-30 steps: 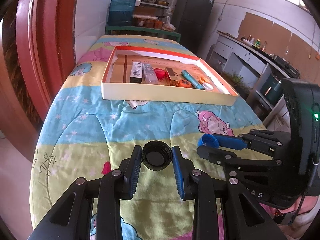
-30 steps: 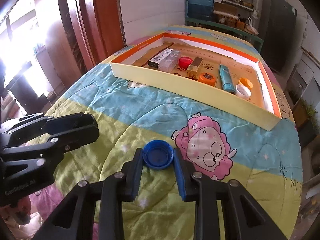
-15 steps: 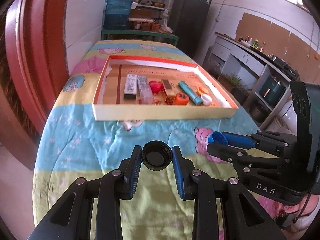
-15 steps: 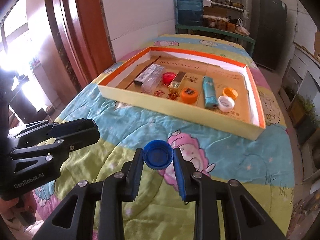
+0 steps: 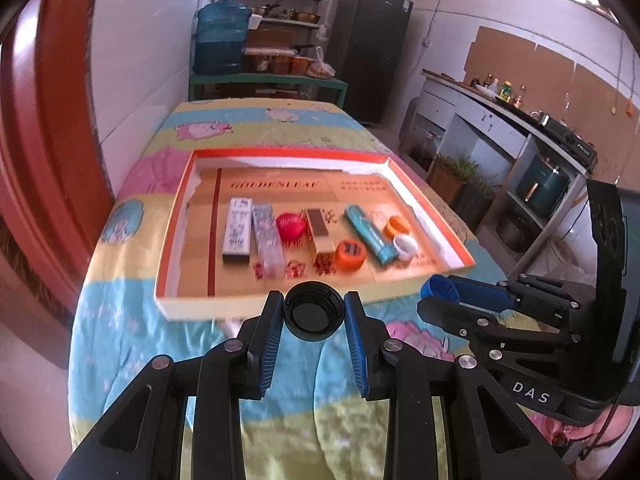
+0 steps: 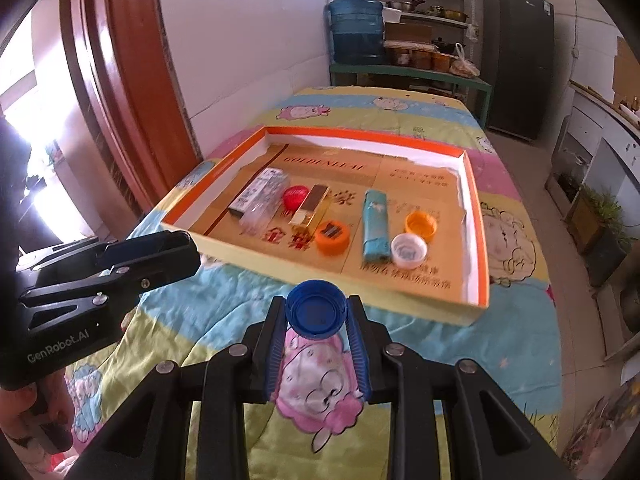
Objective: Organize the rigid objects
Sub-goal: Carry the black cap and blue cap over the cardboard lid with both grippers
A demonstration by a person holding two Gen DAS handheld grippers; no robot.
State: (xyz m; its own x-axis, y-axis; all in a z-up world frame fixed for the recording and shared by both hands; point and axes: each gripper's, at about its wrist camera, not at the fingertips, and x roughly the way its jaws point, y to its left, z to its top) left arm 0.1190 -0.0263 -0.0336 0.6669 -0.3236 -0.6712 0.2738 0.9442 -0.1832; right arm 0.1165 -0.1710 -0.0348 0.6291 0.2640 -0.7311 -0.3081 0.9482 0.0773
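Holding both tools above the cartoon-printed blanket (image 5: 132, 320), I saw the left gripper (image 5: 314, 314) closed on a black bottle cap (image 5: 314, 312), its hollow side facing the camera. The right gripper (image 6: 318, 316) was closed on a blue bottle cap (image 6: 316, 312). Both caps were in the air, just before the near wall of the orange-rimmed box (image 6: 478, 216). Inside the box lay a red cap (image 5: 290, 227), an orange cap (image 6: 331, 237), a white cap (image 6: 409, 250) and a teal tube (image 6: 375, 224).
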